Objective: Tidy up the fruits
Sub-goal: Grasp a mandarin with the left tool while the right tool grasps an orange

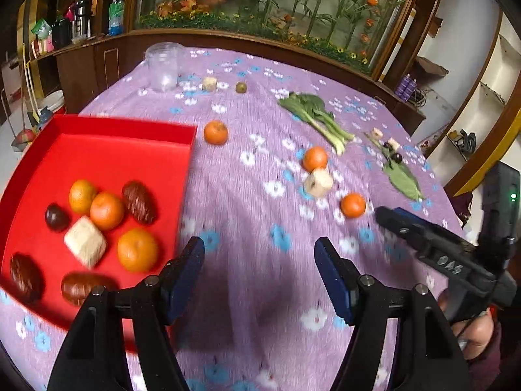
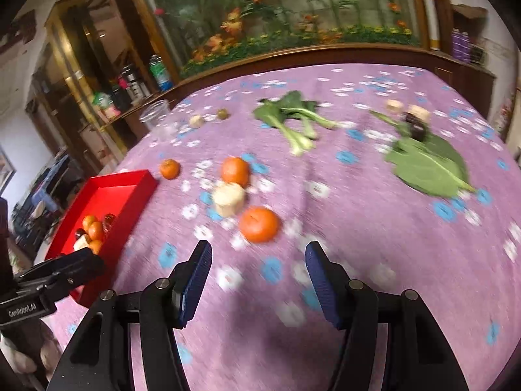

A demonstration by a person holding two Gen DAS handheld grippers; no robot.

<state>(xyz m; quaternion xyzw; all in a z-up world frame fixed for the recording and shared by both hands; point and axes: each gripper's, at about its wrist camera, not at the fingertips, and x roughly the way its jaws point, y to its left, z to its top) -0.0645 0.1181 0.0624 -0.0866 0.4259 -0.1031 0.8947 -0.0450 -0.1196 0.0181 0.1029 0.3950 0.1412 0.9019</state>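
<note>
Three oranges still lie loose on the purple cloth [image 2: 358, 228], and the nearest orange [image 2: 259, 224] sits just ahead of my right claw [image 2: 259, 282], a touch left of the midline between its blue pads. My right claw stands partly wide with nothing between its jaws. My left claw [image 1: 259, 278] is the same, half wide and empty, hanging over bare cloth just right of the red tray [image 1: 97, 150].

That near orange is round, so no long axis matters; I judge a straight push forward and down would bring the pads to either side of it. My right claw is clearly the nearer one; from the left wrist view the same orange [image 1: 353, 205] lies far to the right, beside the right claw's tip [image 1: 390, 218].

Close behind the orange stands a pale cube [image 2: 229, 198], nearly touching it, and past that a second orange [image 2: 235, 171]. I reckon the left pad could nudge the cube if I come in too deep. To the right of the orange the cloth is open, well clear of the big leaf [image 2: 426, 166] and the leafy greens [image 2: 293, 117].

The tray lies at the left, already holding oranges, dark fruits and a pale cube, with room left in its far half. The third orange [image 1: 215, 132] waits just off its far right corner.
</note>
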